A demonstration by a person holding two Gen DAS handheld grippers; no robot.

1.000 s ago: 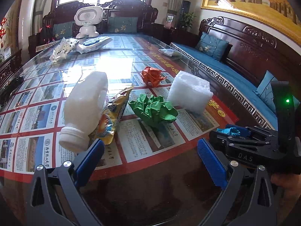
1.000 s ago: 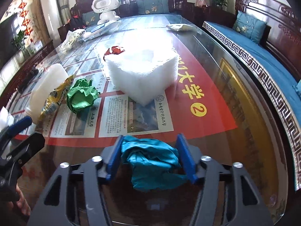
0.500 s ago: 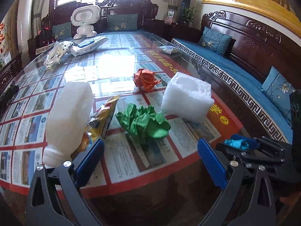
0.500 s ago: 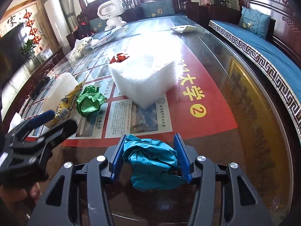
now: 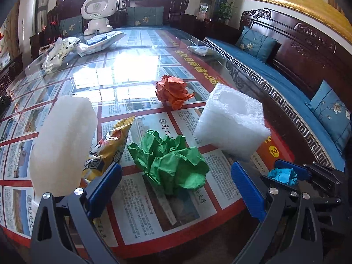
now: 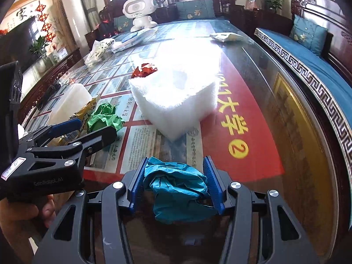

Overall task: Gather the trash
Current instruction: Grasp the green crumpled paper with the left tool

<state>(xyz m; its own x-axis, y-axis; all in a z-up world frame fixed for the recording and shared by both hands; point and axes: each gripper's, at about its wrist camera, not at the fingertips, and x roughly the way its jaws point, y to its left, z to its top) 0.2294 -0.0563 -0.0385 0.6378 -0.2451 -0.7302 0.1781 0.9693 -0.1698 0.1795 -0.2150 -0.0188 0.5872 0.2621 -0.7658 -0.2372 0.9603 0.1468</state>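
My left gripper point(image 5: 176, 182) is open, its jaws on either side of a crumpled green paper ball point(image 5: 170, 160) on the glass table. It also shows in the right wrist view point(image 6: 92, 129), with the green ball point(image 6: 104, 116) just beyond it. My right gripper point(image 6: 176, 181) is shut on a crumpled teal paper wad point(image 6: 176, 189), seen too in the left wrist view point(image 5: 282, 175). Other trash lies ahead: a white plastic bottle point(image 5: 62, 143), a yellow snack wrapper point(image 5: 110, 147), an orange paper ball point(image 5: 173, 91) and a white foam block point(image 5: 231, 121).
A white toy robot point(image 5: 98, 13), plastic bags point(image 5: 59, 51) and a wipes pack point(image 5: 101, 43) sit at the table's far end. A small packet point(image 5: 198, 49) lies near the right edge. A dark wooden bench with blue cushions point(image 5: 286, 77) runs along the right.
My left gripper has moved forward toward the green paper ball, which now sits between its open jaws. My right gripper still holds the teal wad and has shifted slightly.
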